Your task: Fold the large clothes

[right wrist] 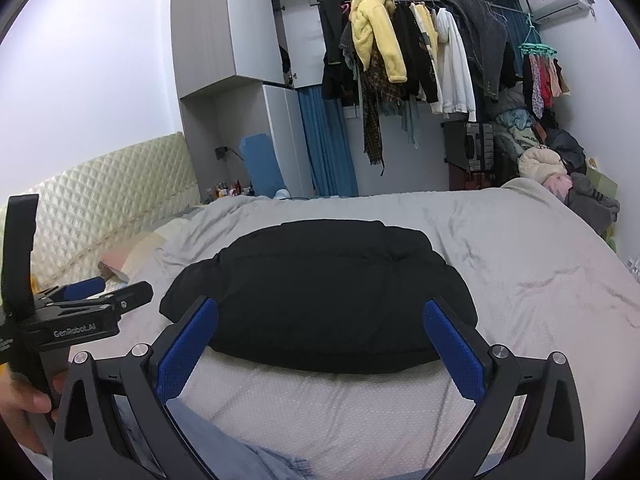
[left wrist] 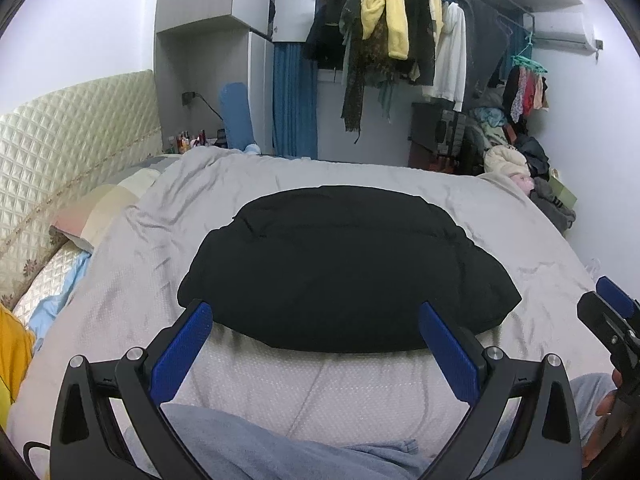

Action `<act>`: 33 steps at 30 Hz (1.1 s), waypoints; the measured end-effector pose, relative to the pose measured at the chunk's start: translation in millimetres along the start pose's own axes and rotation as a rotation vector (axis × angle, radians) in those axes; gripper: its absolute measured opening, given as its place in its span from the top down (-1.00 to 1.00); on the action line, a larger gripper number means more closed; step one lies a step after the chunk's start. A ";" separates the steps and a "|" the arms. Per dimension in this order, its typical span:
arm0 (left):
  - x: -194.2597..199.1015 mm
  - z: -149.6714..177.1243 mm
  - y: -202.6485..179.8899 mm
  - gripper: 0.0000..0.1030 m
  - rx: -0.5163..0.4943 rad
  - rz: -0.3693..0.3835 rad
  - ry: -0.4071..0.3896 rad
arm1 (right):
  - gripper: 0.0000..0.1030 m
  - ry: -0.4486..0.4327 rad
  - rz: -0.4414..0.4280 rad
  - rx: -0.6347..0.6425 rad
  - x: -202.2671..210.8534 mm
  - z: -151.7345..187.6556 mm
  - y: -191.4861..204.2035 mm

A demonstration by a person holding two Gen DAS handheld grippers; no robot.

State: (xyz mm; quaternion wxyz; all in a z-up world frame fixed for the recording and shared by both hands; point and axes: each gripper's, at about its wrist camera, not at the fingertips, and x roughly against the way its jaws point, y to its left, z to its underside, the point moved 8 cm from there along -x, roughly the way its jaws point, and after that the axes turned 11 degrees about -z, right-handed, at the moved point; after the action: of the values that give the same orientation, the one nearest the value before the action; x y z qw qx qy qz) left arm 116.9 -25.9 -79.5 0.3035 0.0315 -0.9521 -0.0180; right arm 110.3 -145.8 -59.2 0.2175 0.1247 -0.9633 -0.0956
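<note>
A black padded jacket (left wrist: 344,272) lies folded into a compact rounded bundle on the grey bedcover (left wrist: 520,240); it also shows in the right wrist view (right wrist: 320,300). My left gripper (left wrist: 316,316) is open and empty, held just short of the bundle's near edge, not touching it. My right gripper (right wrist: 320,312) is open and empty, likewise just short of the near edge. The right gripper shows at the right edge of the left wrist view (left wrist: 612,312); the left gripper shows at the left of the right wrist view (right wrist: 96,300).
A quilted cream headboard (left wrist: 60,140) and pillows (left wrist: 100,212) are at the left. A rack of hanging clothes (left wrist: 400,40) and a grey wardrobe (right wrist: 228,28) stand behind the bed. A clothes pile (left wrist: 520,160) sits at the far right. Blue-grey cloth (left wrist: 260,444) lies below the grippers.
</note>
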 end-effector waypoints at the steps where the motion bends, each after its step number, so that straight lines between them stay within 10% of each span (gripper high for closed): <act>1: 0.0 -0.3 0.3 -1.00 -0.001 0.000 0.001 | -1.00 0.001 0.003 -0.004 -0.2 0.7 -1.3; 33: -6.9 6.4 7.7 -1.00 0.003 0.019 0.024 | -1.00 0.020 0.038 -0.018 -4.8 8.8 -4.7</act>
State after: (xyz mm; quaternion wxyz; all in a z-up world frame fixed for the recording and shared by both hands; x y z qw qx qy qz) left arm 118.4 -17.6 -88.3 0.3150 0.0232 -0.9487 -0.0133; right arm 111.5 -147.7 -70.1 0.2299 0.1056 -0.9624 -0.0992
